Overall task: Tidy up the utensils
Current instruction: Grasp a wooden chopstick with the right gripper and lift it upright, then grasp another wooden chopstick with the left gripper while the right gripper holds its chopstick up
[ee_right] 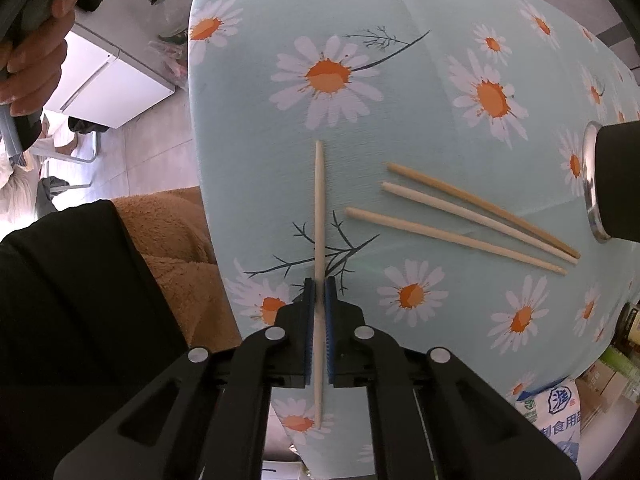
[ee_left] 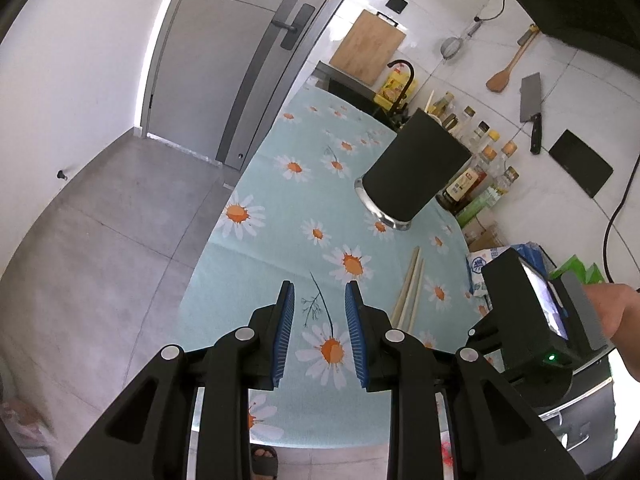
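Lying flat on the daisy-print tablecloth (ee_right: pixel 400 120), a pale chopstick (ee_right: pixel 319 208) runs lengthwise along the right gripper (ee_right: pixel 319 280), its narrow tip pointing away from the camera, and the blue pads are clamped on its thicker half. Three more chopsticks (ee_right: pixel 460 216) lie apart to the right, fanned diagonally toward a dark cylindrical holder (ee_right: pixel 616 180). With its jaws parted and nothing between them, the left gripper (ee_left: pixel 320 288) hovers over the cloth. Behind are a tiled kitchen wall with a cleaver (ee_left: pixel 531 108), bottles (ee_left: pixel 484 148) and a grey door (ee_left: pixel 224 60).
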Demonstrator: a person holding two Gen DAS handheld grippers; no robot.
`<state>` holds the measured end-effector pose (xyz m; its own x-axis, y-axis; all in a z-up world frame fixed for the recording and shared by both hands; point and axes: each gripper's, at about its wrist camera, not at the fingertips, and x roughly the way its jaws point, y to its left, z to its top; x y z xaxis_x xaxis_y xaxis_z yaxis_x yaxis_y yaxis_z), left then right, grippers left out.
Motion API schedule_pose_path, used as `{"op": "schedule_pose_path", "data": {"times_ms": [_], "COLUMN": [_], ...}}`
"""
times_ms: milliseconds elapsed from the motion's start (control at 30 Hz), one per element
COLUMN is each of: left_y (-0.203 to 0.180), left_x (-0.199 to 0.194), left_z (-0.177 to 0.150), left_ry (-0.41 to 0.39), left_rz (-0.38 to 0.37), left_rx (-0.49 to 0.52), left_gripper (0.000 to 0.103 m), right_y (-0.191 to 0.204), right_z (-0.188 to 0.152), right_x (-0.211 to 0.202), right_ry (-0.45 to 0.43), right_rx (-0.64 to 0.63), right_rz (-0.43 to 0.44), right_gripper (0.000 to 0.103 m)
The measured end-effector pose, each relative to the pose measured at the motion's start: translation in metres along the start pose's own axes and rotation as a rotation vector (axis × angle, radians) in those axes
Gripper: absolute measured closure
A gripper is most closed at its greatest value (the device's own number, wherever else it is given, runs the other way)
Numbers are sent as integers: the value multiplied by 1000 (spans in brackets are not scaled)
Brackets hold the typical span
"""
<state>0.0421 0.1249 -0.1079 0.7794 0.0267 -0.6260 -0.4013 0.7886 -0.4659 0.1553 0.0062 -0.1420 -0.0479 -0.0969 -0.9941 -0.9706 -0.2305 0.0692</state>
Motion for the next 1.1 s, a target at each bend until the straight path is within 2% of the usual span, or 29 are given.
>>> {"op": "schedule_pose_path", "data": {"times_ms": [100, 233, 400, 633, 800, 933, 1100], "left_y": [-3, -12, -25, -55, -81, -102, -116], "left_x": [1, 2, 7, 21, 47, 73, 115], "left_z": [2, 7, 15, 31, 44, 50, 48], "left_ry": [7, 18, 38, 99, 188, 289, 439], "left_rz": [-3, -2, 4, 13, 36, 25, 15], "left_rx": [15, 43, 90, 190, 286, 361, 424], "left_gripper": [78, 78, 78, 78, 78, 78, 78], "right_y": [3, -2, -11, -40, -62, -82, -95], "right_z": [-3, -9, -22, -57, -95, -132, -160], "right_x": [1, -14, -42, -72, -85, -96, -96], "right_ry": [-2, -46, -147, -325, -482, -627, -730], "right_rx": [-11, 7, 57, 229, 399, 579, 711], "right_rz": [13, 40, 55, 85, 153, 245, 287], "right_gripper": [97, 97, 97, 97, 97, 97, 97]}}
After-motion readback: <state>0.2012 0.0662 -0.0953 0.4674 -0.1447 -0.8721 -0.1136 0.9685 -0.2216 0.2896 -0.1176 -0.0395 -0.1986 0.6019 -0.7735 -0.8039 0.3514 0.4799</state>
